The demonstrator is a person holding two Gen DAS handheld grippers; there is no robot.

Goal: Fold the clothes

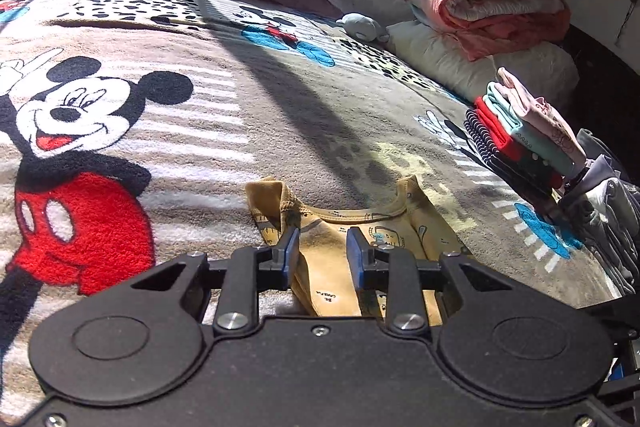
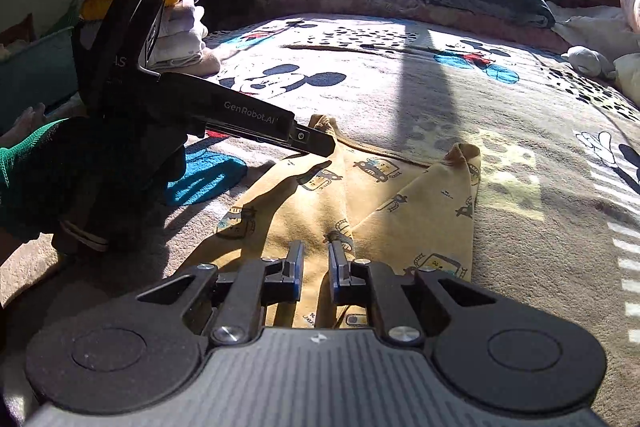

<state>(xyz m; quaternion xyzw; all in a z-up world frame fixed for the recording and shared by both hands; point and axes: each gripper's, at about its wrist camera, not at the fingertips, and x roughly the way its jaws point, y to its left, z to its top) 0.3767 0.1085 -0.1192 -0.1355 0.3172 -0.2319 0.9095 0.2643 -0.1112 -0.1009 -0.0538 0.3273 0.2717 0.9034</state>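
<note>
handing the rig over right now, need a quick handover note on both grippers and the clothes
Left gripper: open, low over the yellow cotton garment with printed cars, near its left neck edge.
Right gripper: open a little, over the garment's middle crease; grips nothing.
The garment lies on the Mickey Mouse fleece blanket, both sides partly turned inward.
Done: stack of folded clothes to the right, another folded pile to the left.
Left: finish folding the yellow one and stack it.
</note>
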